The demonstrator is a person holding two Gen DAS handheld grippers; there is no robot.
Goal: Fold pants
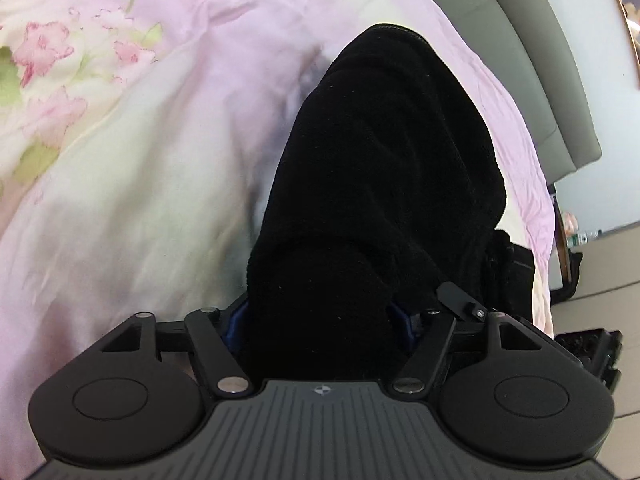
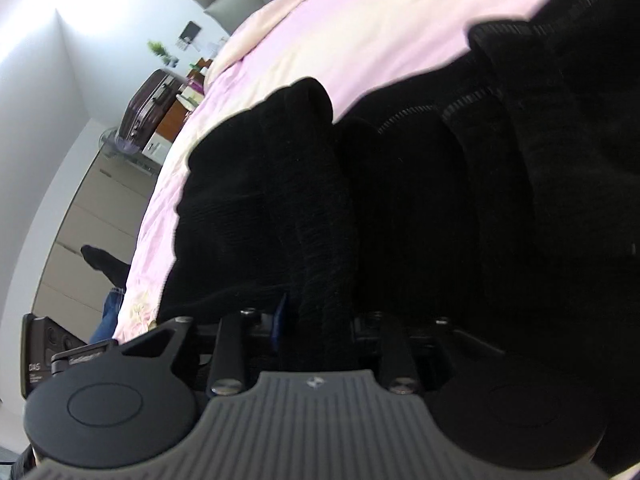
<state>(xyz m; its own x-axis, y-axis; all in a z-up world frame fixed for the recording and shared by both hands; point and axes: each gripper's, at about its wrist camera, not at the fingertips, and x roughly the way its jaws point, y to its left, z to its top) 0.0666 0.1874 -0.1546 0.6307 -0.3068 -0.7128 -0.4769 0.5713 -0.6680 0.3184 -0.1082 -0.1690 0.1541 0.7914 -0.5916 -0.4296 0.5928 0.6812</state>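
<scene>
Black fleece pants (image 1: 380,160) lie bunched on a pink bedspread (image 1: 140,140), running away from me up the left wrist view. My left gripper (image 1: 320,312) is open, and its blue pads (image 1: 234,320) stand on either side of a thick heap of the fabric. In the right wrist view the pants (image 2: 400,200) fill most of the picture in several rolled folds with ribbed hems. My right gripper (image 2: 320,320) is shut on one narrow fold of them. One blue pad (image 2: 282,320) shows beside the fold; its fingertips are buried in cloth.
The bed's edge drops to a tiled floor (image 1: 600,308) on the right, below a grey headboard (image 1: 540,60). In the right wrist view a dark suitcase (image 2: 148,108), a cluttered bedside table (image 2: 192,80) and a person's jeans leg with a black sock (image 2: 106,268) stand beside the bed.
</scene>
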